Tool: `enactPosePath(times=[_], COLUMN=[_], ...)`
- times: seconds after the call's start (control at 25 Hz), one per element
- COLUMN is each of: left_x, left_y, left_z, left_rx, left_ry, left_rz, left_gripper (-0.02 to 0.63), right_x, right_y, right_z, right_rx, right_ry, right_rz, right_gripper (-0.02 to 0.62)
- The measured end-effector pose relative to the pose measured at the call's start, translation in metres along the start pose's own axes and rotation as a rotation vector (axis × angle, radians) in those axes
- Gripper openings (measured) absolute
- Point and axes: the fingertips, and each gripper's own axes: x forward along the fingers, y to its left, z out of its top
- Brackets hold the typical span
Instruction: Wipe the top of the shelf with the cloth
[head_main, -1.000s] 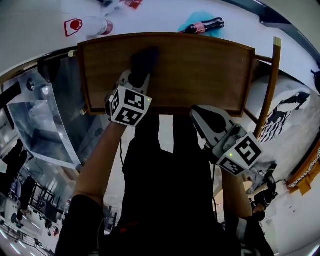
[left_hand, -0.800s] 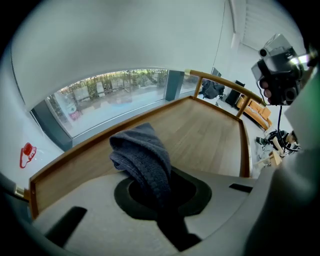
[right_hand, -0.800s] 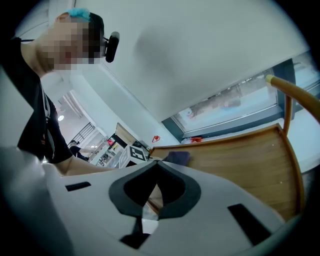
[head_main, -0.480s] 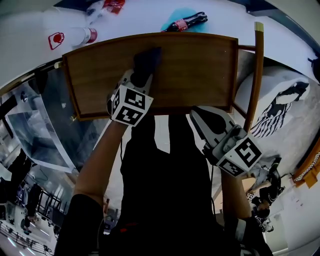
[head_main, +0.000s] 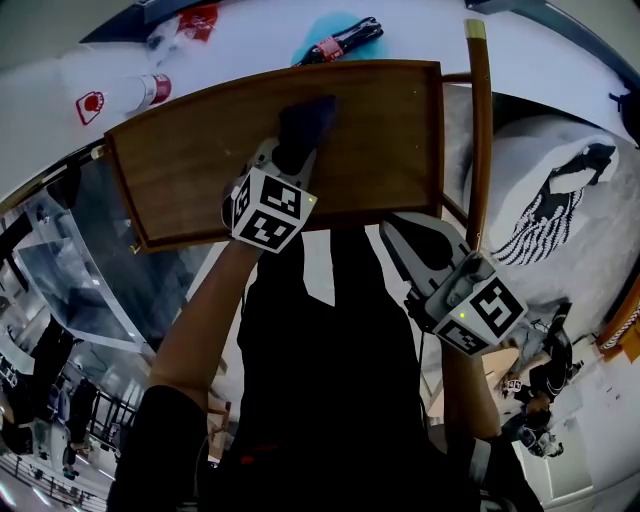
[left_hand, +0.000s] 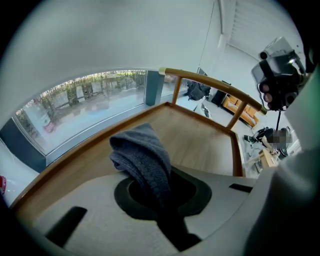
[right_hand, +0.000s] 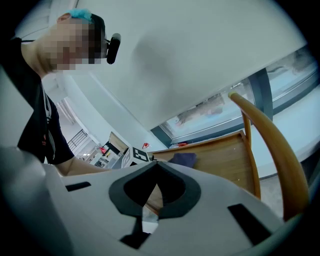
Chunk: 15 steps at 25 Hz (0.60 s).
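The brown wooden shelf top (head_main: 190, 160) fills the upper middle of the head view. A dark grey cloth (head_main: 306, 120) lies bunched on it, right of centre and near the far edge. My left gripper (head_main: 291, 152) is shut on the cloth and presses it to the wood. In the left gripper view the cloth (left_hand: 142, 157) folds out from between the jaws over the shelf top (left_hand: 200, 137). My right gripper (head_main: 408, 232) hangs off the shelf's near right corner, shut and holding nothing. The right gripper view shows the cloth (right_hand: 183, 159) on the shelf top (right_hand: 225, 155).
A curved wooden rail (head_main: 478, 130) runs along the shelf's right end. On the white surface beyond lie a clear bottle with a red label (head_main: 135, 92) and a cola bottle (head_main: 340, 40) on something turquoise. A glass panel (head_main: 60, 260) slopes down at the left.
My left gripper has slid the cloth to the right along the shelf top, from left of centre to right of centre. The right gripper has hardly moved.
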Motion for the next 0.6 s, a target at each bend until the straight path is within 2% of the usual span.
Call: enactPosePath(times=[0.36,0.6], left_x=[0.029,0.044], left_y=[-0.043,-0.063], left_z=[0.033,0.051], left_rx=[0.039,0.045], left_ry=[-0.007,-0.017], left_rz=[-0.074,-0.100], left_gripper=[0.051,0.051], right_x=[-0.026,-0.037], right_y=[-0.012,-0.016], right_z=[0.006,-0.002], right_rx=[0.043,0.041], right_ry=[-0.051,-0.030], right_rz=[-0.009,-0.009], right_gripper=[0.002,0.002])
